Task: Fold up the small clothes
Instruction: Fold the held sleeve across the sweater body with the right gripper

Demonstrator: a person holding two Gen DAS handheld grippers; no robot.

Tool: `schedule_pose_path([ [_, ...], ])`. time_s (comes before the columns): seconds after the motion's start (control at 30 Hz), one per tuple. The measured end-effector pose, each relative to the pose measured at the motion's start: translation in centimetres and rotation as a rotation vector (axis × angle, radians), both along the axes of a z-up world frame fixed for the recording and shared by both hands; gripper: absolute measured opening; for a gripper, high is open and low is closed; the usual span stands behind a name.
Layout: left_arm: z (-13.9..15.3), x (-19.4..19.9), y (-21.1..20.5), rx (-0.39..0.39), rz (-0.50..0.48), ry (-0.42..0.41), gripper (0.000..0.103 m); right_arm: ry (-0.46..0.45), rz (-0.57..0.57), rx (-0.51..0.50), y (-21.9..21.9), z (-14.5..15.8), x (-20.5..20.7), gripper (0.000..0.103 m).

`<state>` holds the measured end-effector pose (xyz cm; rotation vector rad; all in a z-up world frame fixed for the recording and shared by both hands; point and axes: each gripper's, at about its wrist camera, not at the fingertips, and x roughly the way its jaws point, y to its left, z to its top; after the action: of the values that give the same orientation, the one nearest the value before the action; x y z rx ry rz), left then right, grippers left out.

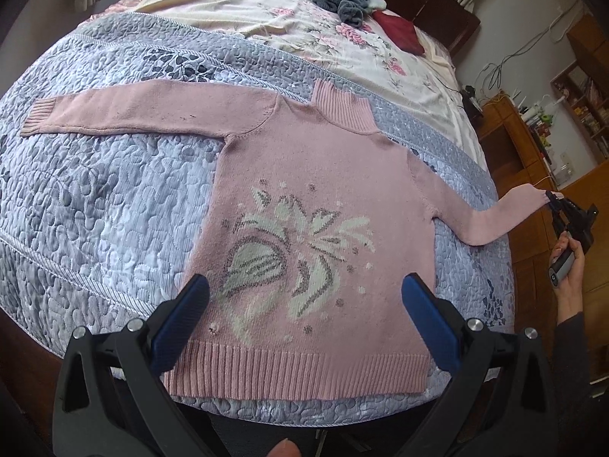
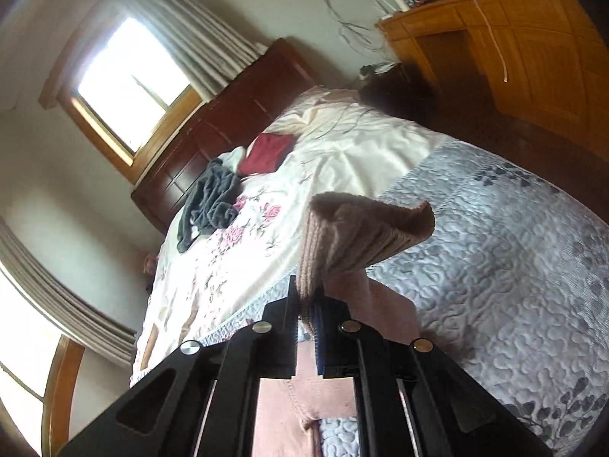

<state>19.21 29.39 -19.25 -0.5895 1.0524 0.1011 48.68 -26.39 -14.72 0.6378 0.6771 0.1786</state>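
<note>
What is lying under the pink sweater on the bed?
The pink sweater lies flat on a blue-grey quilted bedspread, visible all around it. Its right cuff is lifted off the quilt, pinched in the right gripper. Anything beneath the sweater's body is covered.

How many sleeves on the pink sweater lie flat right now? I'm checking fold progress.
1. The far sleeve lies flat on the quilt; the other sleeve is lifted, its cuff pinched by the right tool.

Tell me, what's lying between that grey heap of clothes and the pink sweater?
Only bedding, per the left wrist view: floral sheet, then quilted blue bedspread.
</note>
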Motion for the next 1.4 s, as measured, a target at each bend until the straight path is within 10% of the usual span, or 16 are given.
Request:
schedule_pose_path([
  [0.3, -2.0, 3.8, 1.3, -0.132, -0.051, -0.012, 0.100, 0.023, 0.213, -0.328, 16.3, -2.5, 1.0, 0.006],
  [0.7, -6.0, 11.5, 0.3, -0.263, -0.117, -0.008, 0.100, 0.207, 0.514, -0.749, 33.7, -19.4, -0.6, 0.008],
  [0.83, -7.6, 14.4, -0.5, -0.322, -0.141, 0.007, 0.100, 0.237, 0.583, -0.702, 34.1, -21.6, -2.5, 0.039],
  [1.03, -11.7, 21.5, -3.6, -0.520, -0.182, 0.045, 0.100, 0.162, 0.505, -0.563, 27.9, -17.6, -9.1, 0.052],
  [1.4, -19.8, 34.5, -10.8, -0.545, -0.239, 0.240, 0.100, 0.291, 0.349, -0.303, 16.0, -18.6, -22.8, 0.055],
])
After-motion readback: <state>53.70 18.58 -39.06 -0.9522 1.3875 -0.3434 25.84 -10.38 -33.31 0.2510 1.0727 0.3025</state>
